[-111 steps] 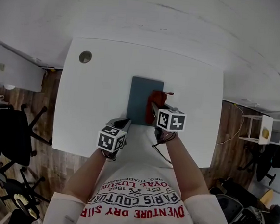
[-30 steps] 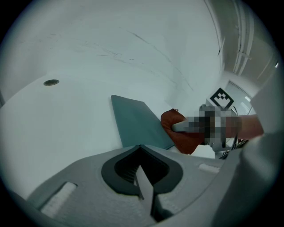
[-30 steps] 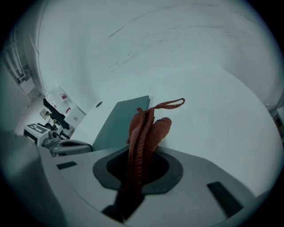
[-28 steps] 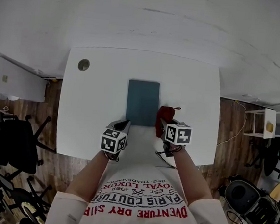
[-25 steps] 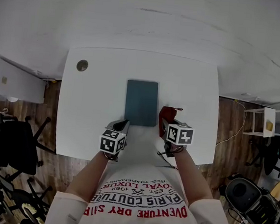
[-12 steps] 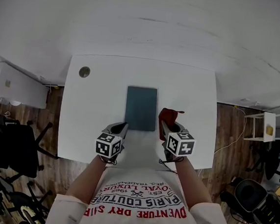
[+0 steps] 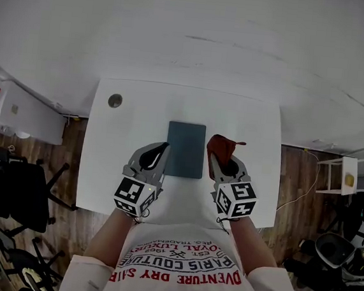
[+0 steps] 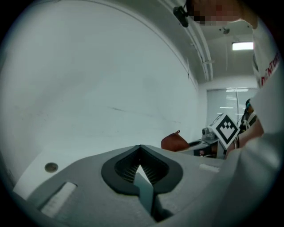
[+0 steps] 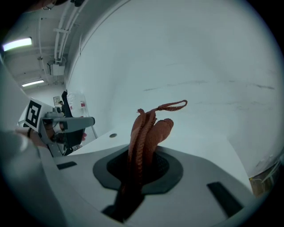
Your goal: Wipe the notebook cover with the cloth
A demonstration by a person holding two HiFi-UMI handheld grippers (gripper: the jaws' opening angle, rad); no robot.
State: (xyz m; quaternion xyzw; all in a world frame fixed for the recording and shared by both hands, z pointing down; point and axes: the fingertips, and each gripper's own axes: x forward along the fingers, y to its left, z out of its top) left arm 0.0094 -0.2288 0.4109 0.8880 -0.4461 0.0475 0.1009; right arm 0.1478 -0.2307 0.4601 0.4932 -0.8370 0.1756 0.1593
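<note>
Two claws hung over the white counter (image 7: pixel 103 166). My left claw (image 7: pixel 160 148) was clenched on nothing, its tips just left of the teal notebook (image 7: pixel 185 149), which lay flat mid-counter. Just right of the notebook, my right claw (image 7: pixel 217 159) was clamped on the red cloth (image 7: pixel 221 145), which stuck out bunched beyond the tips, beside the cover.

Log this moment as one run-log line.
left gripper: shut, empty | right gripper: shut on cloth | cloth: right of notebook, off cover | notebook: flat on table
</note>
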